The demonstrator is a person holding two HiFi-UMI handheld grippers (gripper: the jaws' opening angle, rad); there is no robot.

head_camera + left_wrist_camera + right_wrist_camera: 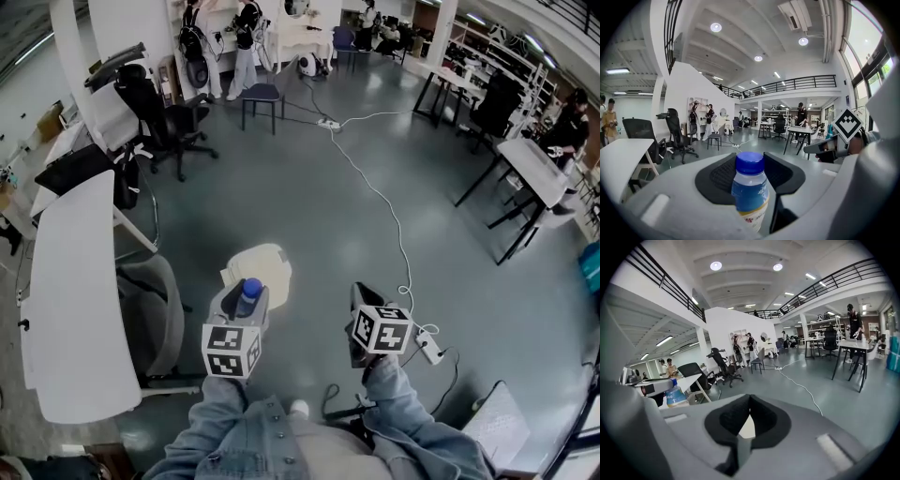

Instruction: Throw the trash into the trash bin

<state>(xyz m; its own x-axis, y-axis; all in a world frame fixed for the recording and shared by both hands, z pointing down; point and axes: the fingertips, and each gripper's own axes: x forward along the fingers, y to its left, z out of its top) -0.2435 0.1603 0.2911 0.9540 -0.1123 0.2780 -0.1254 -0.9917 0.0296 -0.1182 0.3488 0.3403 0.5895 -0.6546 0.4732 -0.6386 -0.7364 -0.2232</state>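
My left gripper (246, 298) (750, 165) is shut on a small clear bottle (248, 292) (750, 192) with a blue cap and a blue label, held upright between the black pads. My right gripper (362, 300) (748, 405) has its pads nearly together on a thin pale scrap (747, 428), seen only in the right gripper view. A cream-coloured bin (265, 265) stands on the grey floor just ahead of the left gripper. Both grippers are held side by side in front of the person's denim sleeves.
A long white table (75, 291) and a grey chair (155, 314) are close on the left. A black office chair (159, 122) is farther back. A white cable (375, 187) runs to a power strip (429, 349) on the right. Dark-legged tables (534, 164) line the right side.
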